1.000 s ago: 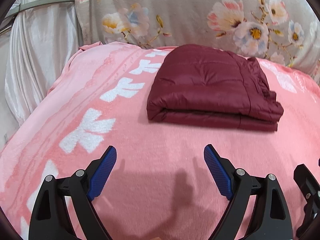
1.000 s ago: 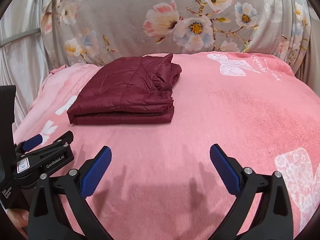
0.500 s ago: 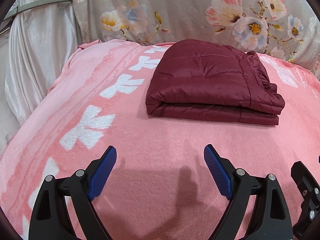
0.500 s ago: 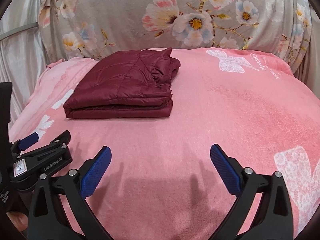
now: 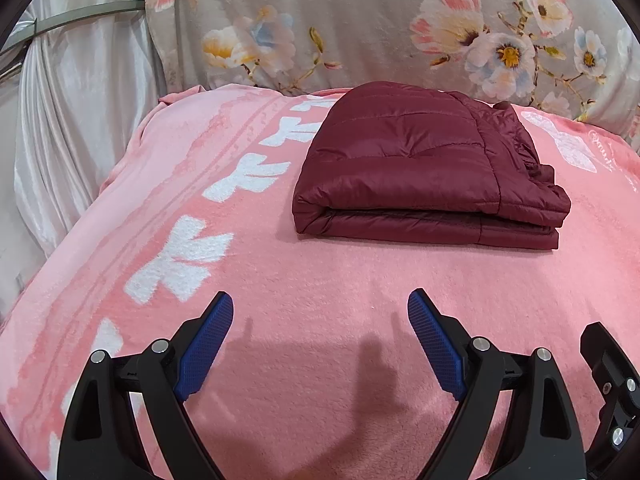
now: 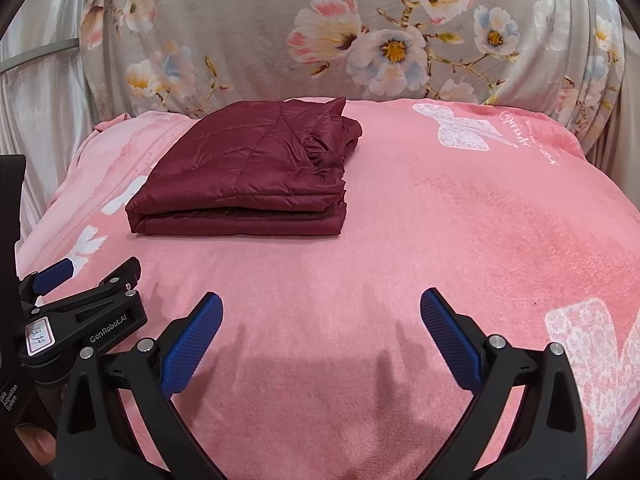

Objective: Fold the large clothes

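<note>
Pink blanket (image 5: pixel 320 320) carries one folded maroon jacket (image 5: pixel 420 168) at twelve o'clock. Two grippers, left gripper (image 5: pixel 320 320) and right gripper (image 6: pixel 321 314), gape wide, empty, well apart from it.

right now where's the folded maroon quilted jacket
The folded maroon quilted jacket lies on the pink fleece blanket, toward its far edge by the grey floral cloth; it sits right of centre in the left wrist view, left of centre in the right.

A pink fleece blanket (image 5: pixel 320 300) with white bow prints covers what seems a bed; a folded maroon quilted jacket (image 5: pixel 420 168) lies flat on it
</note>
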Demonstrator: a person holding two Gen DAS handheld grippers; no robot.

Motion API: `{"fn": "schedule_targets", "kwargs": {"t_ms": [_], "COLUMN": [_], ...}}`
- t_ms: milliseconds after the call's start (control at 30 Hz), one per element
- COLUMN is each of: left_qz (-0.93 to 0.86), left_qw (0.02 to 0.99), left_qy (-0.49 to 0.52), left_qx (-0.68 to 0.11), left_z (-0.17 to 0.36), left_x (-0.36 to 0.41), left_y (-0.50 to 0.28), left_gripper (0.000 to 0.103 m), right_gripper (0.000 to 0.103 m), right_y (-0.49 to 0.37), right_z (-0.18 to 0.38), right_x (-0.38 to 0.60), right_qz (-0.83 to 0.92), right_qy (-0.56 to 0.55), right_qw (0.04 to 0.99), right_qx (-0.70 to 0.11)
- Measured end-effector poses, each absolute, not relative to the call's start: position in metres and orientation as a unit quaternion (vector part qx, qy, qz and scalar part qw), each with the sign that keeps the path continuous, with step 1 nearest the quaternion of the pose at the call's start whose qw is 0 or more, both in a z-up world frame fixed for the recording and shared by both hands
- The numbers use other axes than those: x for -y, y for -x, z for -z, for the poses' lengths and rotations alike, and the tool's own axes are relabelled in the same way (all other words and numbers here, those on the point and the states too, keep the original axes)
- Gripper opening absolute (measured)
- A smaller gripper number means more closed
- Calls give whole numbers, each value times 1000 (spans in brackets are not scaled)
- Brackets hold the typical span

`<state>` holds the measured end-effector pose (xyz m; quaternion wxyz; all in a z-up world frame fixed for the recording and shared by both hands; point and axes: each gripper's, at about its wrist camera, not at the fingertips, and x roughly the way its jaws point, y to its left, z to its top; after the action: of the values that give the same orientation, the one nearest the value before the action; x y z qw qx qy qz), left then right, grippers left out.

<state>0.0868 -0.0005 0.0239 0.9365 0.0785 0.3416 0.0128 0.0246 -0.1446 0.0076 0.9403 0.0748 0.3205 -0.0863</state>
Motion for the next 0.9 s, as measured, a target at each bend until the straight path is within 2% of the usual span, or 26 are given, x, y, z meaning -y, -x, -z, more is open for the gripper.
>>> {"fn": "schedule_targets", "kwargs": {"t_ms": [900], "left_qz": [2], "left_qw": [936], "left_qy": [-82], "left_qx": [-341], "left_z": [-26], "left_x": [8], "left_y": [-75], "left_gripper": [87], "right_gripper": [97], "right_y": [-27], "right_z": [-8], "right_x": [141], "right_qz": [96], "right_qy": [-58], "right_qw": [938], "right_qx": [-327]}}
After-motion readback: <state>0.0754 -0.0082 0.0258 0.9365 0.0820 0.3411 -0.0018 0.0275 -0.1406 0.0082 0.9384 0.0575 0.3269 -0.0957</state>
